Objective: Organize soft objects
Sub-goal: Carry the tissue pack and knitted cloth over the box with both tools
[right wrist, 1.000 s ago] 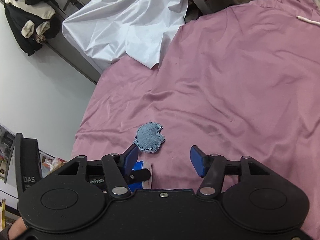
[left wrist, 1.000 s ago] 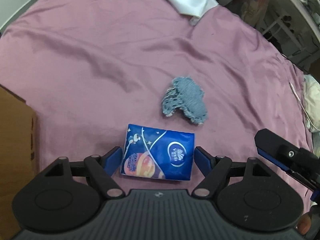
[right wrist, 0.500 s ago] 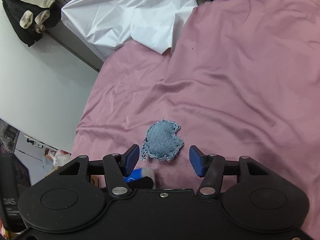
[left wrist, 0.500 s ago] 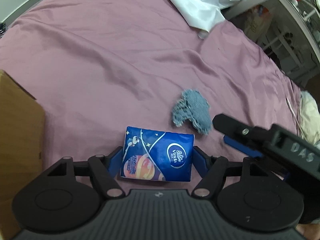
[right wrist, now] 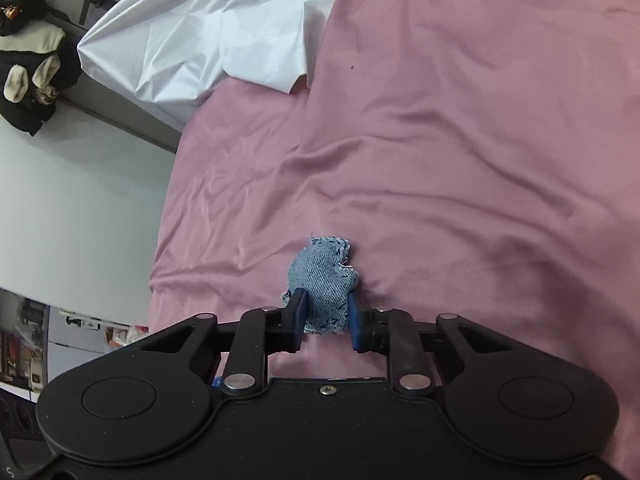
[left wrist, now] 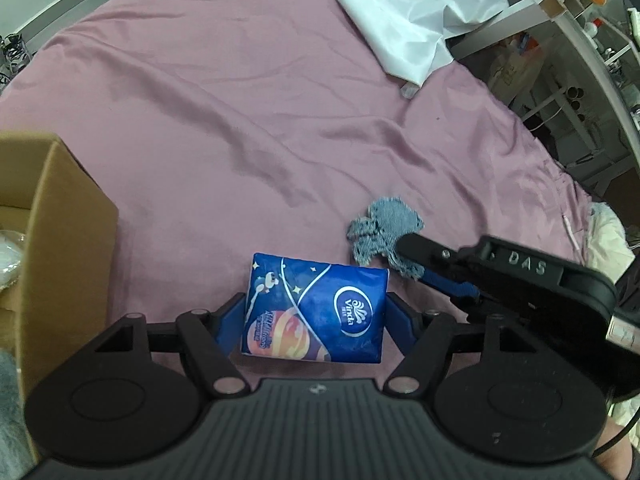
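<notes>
My left gripper (left wrist: 314,312) is shut on a blue tissue pack (left wrist: 316,308) with a Vinda logo and holds it just above the pink bedsheet (left wrist: 240,120). My right gripper (right wrist: 325,312) is shut on a small blue denim patch (right wrist: 326,280) that lies bunched on the sheet (right wrist: 460,160). In the left wrist view the patch (left wrist: 384,232) sits just right of the tissue pack, with the right gripper (left wrist: 424,260) on its near edge.
An open cardboard box (left wrist: 60,232) stands at the left, close to the tissue pack. A white cloth (left wrist: 404,16) lies at the bed's far side, also in the right wrist view (right wrist: 208,36). Shelves and clutter (left wrist: 580,80) stand beyond the bed's right edge.
My right gripper has moved in over the denim patch and shut on it. My left gripper has kept hold of the tissue pack and shifted towards the box.
</notes>
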Tool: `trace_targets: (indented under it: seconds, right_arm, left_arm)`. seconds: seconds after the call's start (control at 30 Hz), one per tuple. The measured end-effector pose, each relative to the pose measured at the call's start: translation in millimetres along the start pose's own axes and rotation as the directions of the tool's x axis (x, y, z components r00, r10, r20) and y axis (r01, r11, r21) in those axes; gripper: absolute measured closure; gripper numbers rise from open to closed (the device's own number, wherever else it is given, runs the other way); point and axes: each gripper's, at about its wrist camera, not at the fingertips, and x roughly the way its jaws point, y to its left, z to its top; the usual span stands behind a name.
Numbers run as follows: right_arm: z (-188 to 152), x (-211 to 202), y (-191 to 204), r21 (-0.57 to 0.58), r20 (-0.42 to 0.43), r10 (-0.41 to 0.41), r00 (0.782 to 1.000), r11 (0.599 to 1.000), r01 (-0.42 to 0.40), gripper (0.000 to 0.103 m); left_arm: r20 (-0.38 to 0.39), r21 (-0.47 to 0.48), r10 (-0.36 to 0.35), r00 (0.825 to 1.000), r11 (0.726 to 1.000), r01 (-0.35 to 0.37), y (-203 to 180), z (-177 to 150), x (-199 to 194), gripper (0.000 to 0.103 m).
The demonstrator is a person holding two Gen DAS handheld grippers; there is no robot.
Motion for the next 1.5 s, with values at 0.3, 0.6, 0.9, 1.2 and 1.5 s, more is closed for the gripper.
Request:
trace_targets:
  seconds: [0.3, 0.6, 0.9, 1.2, 1.5]
  right_arm:
    - [-23, -41, 15, -0.032, 0.061, -0.033, 0.998, 0.999, 0.035, 0.084]
    - [-47, -82, 39, -0.106, 0.140, -0.048, 0.989, 0.992, 0.063, 0.083]
    - [-63, -107, 70, -0.178, 0.198, -0.030, 0.980, 0.982, 0.066, 0.083]
    - [-79, -117, 97, -0.219, 0.230, 0.002, 0.973, 0.974, 0.050, 0.083]
    - [-101, -120, 128, -0.274, 0.231, 0.040, 0.972, 0.961, 0.025, 0.083]
  left_arm:
    - [0.037, 0.031, -0.057, 0.998, 0.998, 0.056, -5, -6, -31, 0.032]
    - [0.098, 0.068, -0.084, 0.992, 0.995, 0.078, -8, -14, -70, 0.032]
    - [0.186, 0.117, -0.096, 0.978, 0.990, 0.075, -4, -20, -113, 0.032]
    - [0.245, 0.078, -0.101, 0.964, 0.993, 0.084, 23, -19, -146, 0.032]
    - [0.292, 0.062, -0.075, 0.953, 0.996, 0.059, 53, -25, -175, 0.032]
